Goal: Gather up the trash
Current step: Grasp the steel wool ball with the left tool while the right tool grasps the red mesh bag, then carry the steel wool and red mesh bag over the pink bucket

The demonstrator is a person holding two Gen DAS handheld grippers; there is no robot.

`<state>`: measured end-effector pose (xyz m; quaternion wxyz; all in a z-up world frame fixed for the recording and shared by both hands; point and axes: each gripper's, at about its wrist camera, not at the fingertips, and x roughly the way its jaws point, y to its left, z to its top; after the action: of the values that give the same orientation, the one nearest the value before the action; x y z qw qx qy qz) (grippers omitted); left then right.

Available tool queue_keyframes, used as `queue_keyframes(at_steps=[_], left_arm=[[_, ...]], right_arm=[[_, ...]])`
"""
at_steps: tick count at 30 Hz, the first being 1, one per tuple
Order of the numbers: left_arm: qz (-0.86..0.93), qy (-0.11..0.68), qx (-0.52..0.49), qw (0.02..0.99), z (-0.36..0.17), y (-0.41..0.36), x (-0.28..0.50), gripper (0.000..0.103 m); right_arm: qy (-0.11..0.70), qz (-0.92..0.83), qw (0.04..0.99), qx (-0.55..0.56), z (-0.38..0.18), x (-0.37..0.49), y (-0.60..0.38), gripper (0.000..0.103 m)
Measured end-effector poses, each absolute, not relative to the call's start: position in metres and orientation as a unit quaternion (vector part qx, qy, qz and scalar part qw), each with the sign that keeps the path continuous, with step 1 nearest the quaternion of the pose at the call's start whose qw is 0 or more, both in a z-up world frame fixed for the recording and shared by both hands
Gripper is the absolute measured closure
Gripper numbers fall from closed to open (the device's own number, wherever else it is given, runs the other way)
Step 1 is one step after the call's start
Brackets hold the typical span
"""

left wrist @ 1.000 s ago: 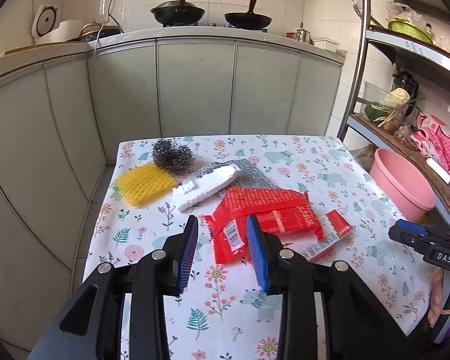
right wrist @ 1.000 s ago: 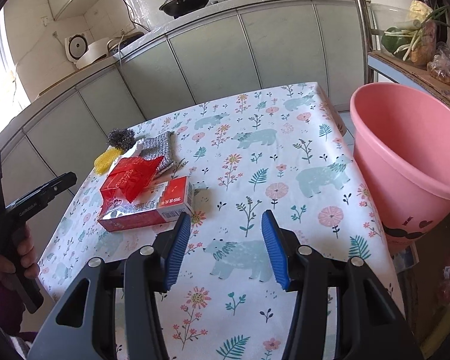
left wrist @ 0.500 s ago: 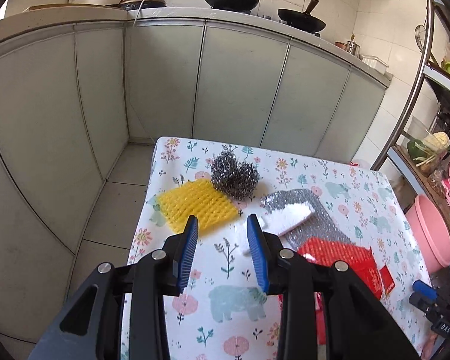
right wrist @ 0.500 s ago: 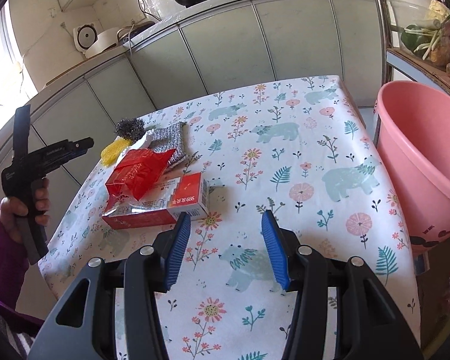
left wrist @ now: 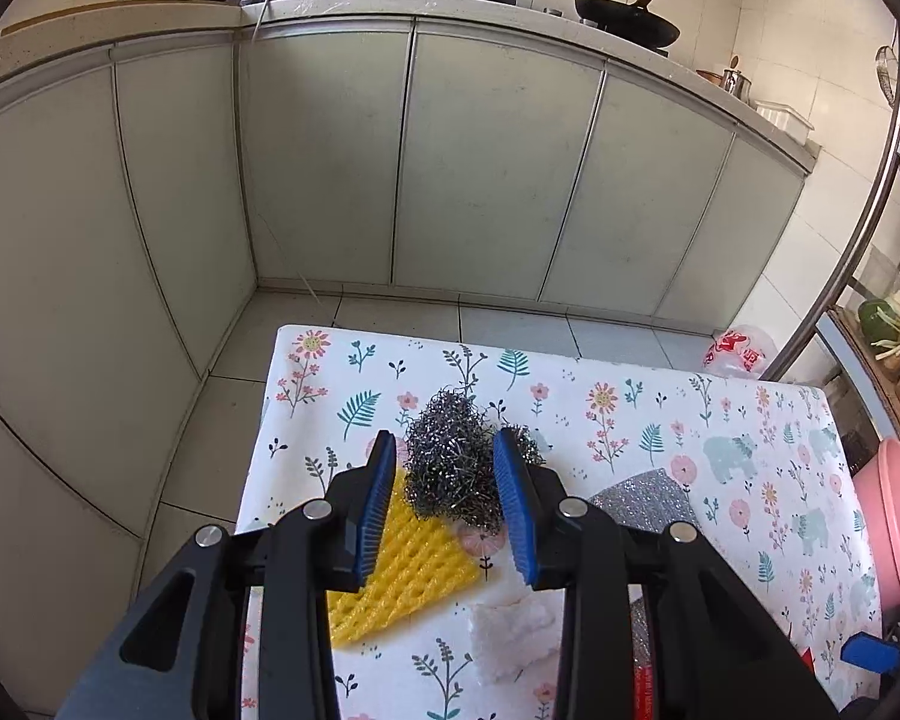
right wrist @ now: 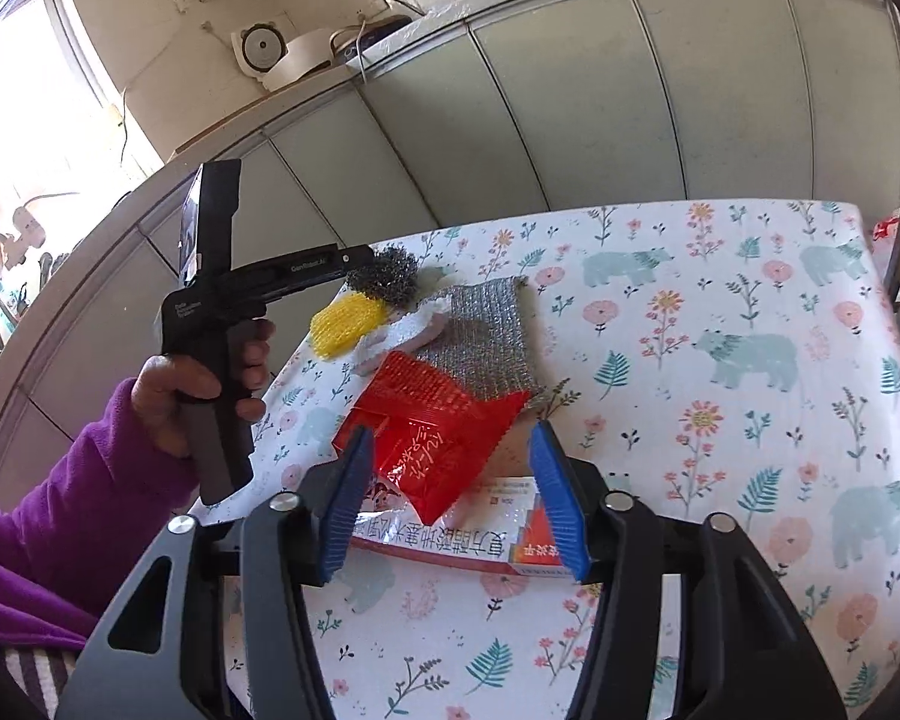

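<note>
A steel wool ball [left wrist: 450, 462] lies near the far left corner of the floral table [left wrist: 720, 420], beside a yellow foam net [left wrist: 408, 570] and a white foam piece [left wrist: 510, 630]. My left gripper [left wrist: 447, 492] is open, its jaws on either side of the steel wool, not closed on it. In the right wrist view the steel wool [right wrist: 387, 279], yellow net [right wrist: 345, 324], a silver cloth [right wrist: 480, 336], a red wrapper [right wrist: 432, 444] and a red and white box [right wrist: 468, 540] show. My right gripper [right wrist: 450, 498] is open over the wrapper and box.
A pink bucket [left wrist: 894, 522] stands off the table's right edge. Grey kitchen cabinets [left wrist: 450, 150] run behind the table, with tiled floor between. A metal rack [left wrist: 858, 210] stands at the right. The person's hand holds the left gripper [right wrist: 258, 294] at the table's left side.
My left gripper has moved forward to the far left corner and now straddles the steel wool. My right gripper has moved left toward the red wrapper and box.
</note>
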<state>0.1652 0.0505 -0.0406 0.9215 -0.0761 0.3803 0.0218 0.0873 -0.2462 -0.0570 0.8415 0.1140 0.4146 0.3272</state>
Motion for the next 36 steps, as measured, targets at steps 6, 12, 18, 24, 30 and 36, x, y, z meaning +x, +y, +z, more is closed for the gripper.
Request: queue_keyframes(at_steps=[6, 12, 18, 24, 30, 36], left_arm=[[0.026, 0.387, -0.08, 0.918, -0.054, 0.054, 0.171, 0.07], [0.023, 0.371, -0.073, 0.925, -0.056, 0.054, 0.171, 0.078], [0.015, 0.343, -0.059, 0.937, -0.046, 0.048, 0.161, 0.087], [-0.006, 0.325, -0.057, 0.944, -0.031, 0.039, 0.144, 0.089], [-0.032, 0.303, -0.071, 0.95, -0.006, 0.025, 0.12, 0.089], [-0.067, 0.285, -0.079, 0.953, 0.017, 0.001, 0.097, 0.089]], right_arm=[[0.452, 0.327, 0.821, 0.12, -0.077, 0.11, -0.228, 0.043], [0.452, 0.331, 0.822, 0.101, -0.081, 0.11, -0.216, 0.043], [0.424, 0.337, 0.834, 0.101, -0.073, 0.102, -0.22, 0.067], [0.406, 0.34, 0.84, 0.113, -0.064, 0.092, -0.227, 0.078], [0.377, 0.332, 0.853, 0.139, -0.048, 0.079, -0.25, 0.078], [0.344, 0.31, 0.871, 0.162, -0.034, 0.064, -0.283, 0.078]])
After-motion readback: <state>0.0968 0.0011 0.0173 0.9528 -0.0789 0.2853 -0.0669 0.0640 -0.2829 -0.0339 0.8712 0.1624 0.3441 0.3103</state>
